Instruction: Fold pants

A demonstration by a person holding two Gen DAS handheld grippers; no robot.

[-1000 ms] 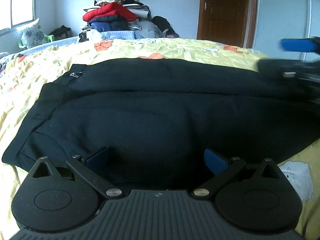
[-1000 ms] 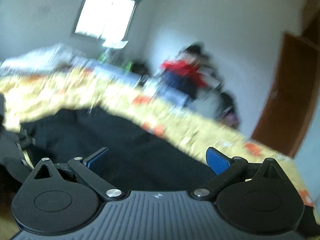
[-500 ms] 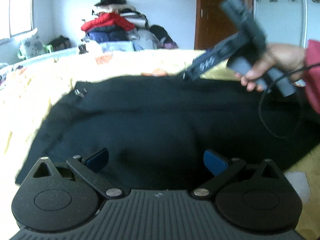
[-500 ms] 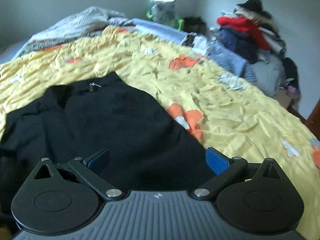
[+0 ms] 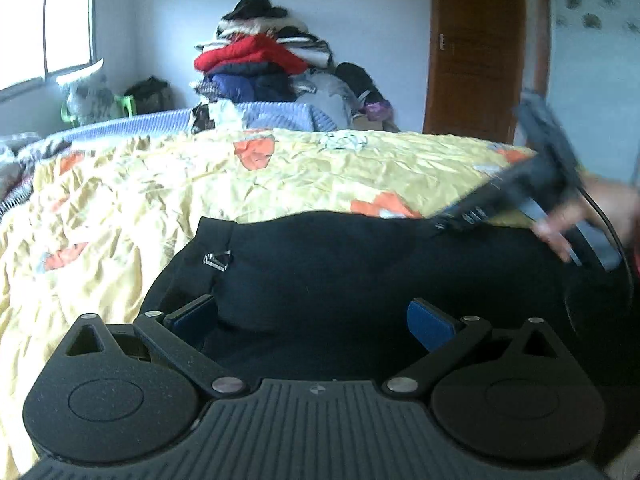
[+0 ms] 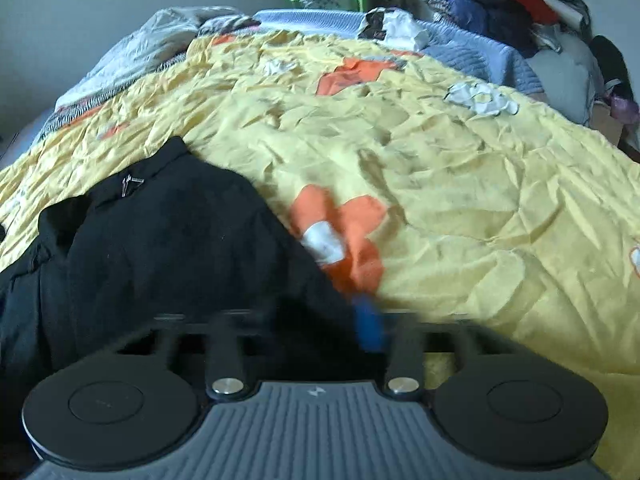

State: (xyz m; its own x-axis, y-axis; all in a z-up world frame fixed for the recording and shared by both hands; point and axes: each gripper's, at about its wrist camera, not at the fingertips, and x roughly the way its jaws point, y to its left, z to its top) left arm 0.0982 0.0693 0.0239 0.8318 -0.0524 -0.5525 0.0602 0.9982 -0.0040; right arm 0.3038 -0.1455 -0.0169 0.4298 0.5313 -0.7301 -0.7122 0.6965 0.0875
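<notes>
1. Black cloth: one pair of pants [image 5: 360, 280] lies flat on the yellow bedspread [image 5: 160, 184], at the near edge of the bed, under both tools.
2. One small metal clip [image 5: 217, 260] shows on the pants near the waistband corner, toward the left in the left wrist view.
3. The long axis of the pants runs across the left wrist view, along the near edge of the bed; the waistband end [image 5: 216, 224] points left, and the other end runs off past the right side of the picture.
4. Two grippers are in sight. The left gripper [image 5: 312, 320] hangs over the middle of the pants with its blue pads wide apart and nothing between them.
5. The right gripper [image 6: 320, 320] sits at the far edge of the pants, where black cloth meets the bedspread. Its jaws are closing and stand nearly together; they are blurred, and black cloth lies at the tips, but I cannot tell whether it is pinched.
6. One hand [image 5: 592, 216], blurred, holds the right gripper's handle.
7. One pile of clothes [image 5: 260, 64] and one brown door [image 5: 480, 48] stand beyond the bed.
</notes>
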